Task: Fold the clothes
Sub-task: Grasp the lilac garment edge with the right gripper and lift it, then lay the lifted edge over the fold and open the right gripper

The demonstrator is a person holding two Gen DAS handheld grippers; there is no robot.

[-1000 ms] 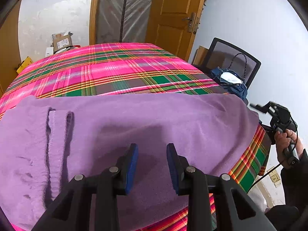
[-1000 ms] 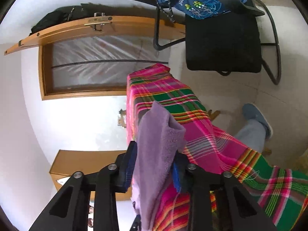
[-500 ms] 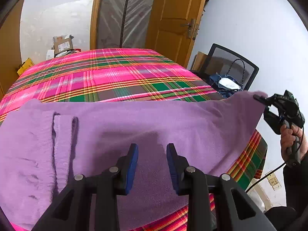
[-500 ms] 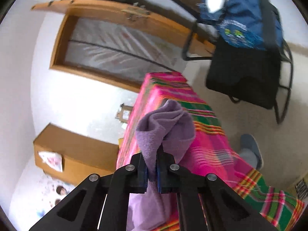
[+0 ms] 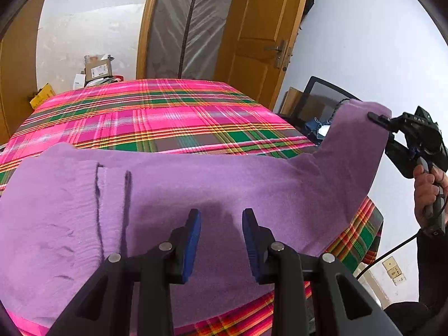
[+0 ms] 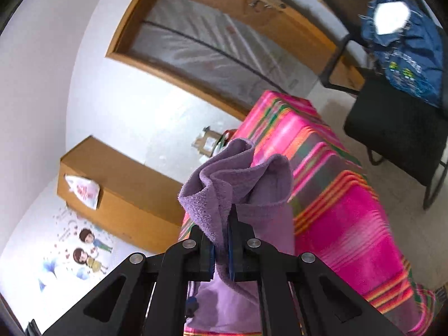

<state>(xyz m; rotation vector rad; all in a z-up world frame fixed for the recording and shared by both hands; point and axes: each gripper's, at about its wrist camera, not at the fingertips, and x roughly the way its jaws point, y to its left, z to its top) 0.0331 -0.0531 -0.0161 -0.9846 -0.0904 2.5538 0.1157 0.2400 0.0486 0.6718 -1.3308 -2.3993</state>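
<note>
Right gripper (image 6: 224,247): pinching fuzzy purple garment (image 6: 240,179), corner bunched in soft folds, visible only in right view. Left gripper (image 5: 221,240): spread, blue pads above garment, nothing between. Left view only: garment flat on pink plaid cloth (image 5: 156,112), right corner lifted; hand (image 5: 427,187) on handle.

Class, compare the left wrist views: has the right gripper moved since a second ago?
Yes. The right gripper, shut on a corner of the purple garment, has risen from beside the plaid-covered table's edge to level with the chair back.
</note>
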